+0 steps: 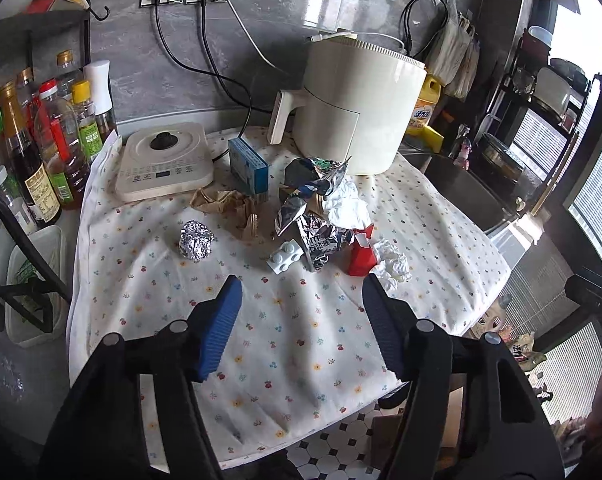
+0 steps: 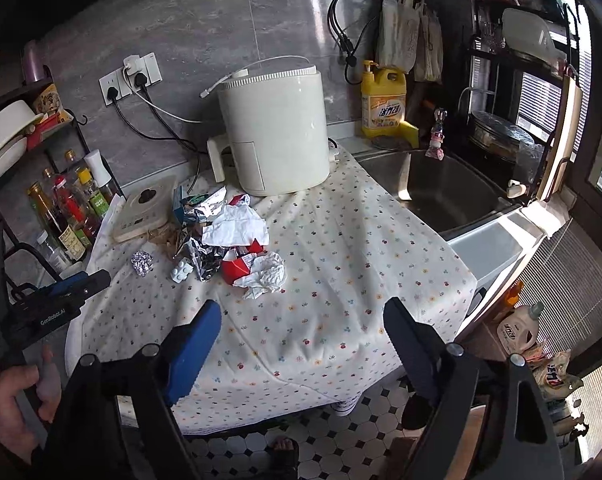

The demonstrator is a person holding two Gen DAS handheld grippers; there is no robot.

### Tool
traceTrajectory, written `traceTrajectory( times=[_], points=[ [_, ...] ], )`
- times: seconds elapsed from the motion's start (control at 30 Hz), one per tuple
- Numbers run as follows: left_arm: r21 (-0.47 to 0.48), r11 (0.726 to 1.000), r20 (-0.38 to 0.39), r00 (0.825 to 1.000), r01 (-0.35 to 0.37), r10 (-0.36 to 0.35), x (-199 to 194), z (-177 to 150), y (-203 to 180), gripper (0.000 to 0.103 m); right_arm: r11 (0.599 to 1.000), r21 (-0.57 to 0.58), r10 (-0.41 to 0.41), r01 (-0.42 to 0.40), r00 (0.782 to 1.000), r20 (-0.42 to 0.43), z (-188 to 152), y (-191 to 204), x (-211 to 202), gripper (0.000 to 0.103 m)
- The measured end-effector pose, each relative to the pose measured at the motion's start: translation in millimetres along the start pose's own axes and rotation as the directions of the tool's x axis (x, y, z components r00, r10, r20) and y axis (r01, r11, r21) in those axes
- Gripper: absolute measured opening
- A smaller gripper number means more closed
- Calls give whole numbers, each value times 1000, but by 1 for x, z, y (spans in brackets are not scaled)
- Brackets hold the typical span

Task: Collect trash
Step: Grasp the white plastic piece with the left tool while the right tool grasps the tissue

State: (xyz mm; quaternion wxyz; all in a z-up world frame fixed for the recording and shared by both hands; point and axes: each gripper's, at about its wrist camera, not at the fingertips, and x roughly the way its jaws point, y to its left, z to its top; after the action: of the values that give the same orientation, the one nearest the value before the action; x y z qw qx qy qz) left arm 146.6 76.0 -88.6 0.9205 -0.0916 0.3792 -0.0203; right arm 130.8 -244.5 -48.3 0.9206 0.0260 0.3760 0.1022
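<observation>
Left claw (image 1: 301, 292): the jaws stand apart with nothing between them, above the white flower-printed cloth (image 1: 181, 280) that covers the table. Blue ribbed pads (image 1: 221, 328) face inward. No contact with any item.

Right claw (image 2: 301, 316): likewise released and empty, jaws wide, over the near part of the same cloth. The left claw shows at the left edge of the right wrist view, with a person's hand (image 2: 5, 396) on its grip.

Trash: it lies in a loose heap near the middle of the table, ahead of both claws and apart from them. Nearest the left claw are a small white toy brick (image 1: 285, 257) and a red carton (image 1: 361, 254), with a crumpled white tissue (image 1: 393, 266) just beside the carton and close to the right fingertip of the left claw. A crumpled ball of silver foil (image 1: 197, 240) sits alone, left of the heap. Behind these are torn silver foil wrappers (image 1: 313, 232), a wad of brown paper (image 1: 229, 206) and a second white tissue (image 1: 349, 204).

Beyond the heap: a blue box (image 1: 248, 166), a flat cream induction cooker (image 1: 163, 162) and a tall cream air fryer (image 1: 357, 108) stand at the back of the table. Sauce bottles (image 1: 41, 148) stand at the left, a steel sink (image 2: 441, 188) at the right.
</observation>
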Motion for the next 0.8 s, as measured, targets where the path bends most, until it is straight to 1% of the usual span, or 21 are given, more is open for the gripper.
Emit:
traceTrajectory(
  times=[0.1, 0.17, 0.27, 0.4, 0.57, 0.7, 0.73, 0.77, 0.8],
  points=[
    [14, 1000, -41, 999, 21, -21, 30, 5, 7, 52, 1000, 2, 0, 0, 999, -33, 6, 5, 20, 76],
    [27, 999, -65, 997, 33, -31, 49, 7, 11, 51, 1000, 7, -2, 3, 999, -53, 8, 8, 31, 73],
    [58, 997, -100, 994, 54, -48, 78, 10, 17, 50, 1000, 7, -10, 11, 997, -81, 9, 13, 49, 72],
    [93, 992, -148, 986, 90, -75, 113, 12, 22, 48, 999, 35, -5, 9, 992, -125, 8, 15, 72, 69],
    [134, 985, -194, 977, 109, -82, 149, 15, 25, 47, 997, 82, 1, 13, 986, -165, 7, 17, 96, 62],
    [184, 976, -221, 972, 117, -74, 173, 13, 22, 47, 995, 100, -3, 22, 983, -183, 7, 22, 113, 62],
    [199, 973, -228, 971, 117, -70, 178, 12, 22, 45, 994, 109, 4, 17, 982, -191, 7, 24, 119, 61],
    [206, 970, -236, 969, 126, -76, 181, 11, 22, 34, 993, 114, 10, 13, 980, -200, 8, 26, 125, 59],
    [207, 969, -240, 967, 135, -83, 183, 10, 22, 26, 993, 117, 15, 10, 977, -211, 8, 28, 131, 58]
  ],
)
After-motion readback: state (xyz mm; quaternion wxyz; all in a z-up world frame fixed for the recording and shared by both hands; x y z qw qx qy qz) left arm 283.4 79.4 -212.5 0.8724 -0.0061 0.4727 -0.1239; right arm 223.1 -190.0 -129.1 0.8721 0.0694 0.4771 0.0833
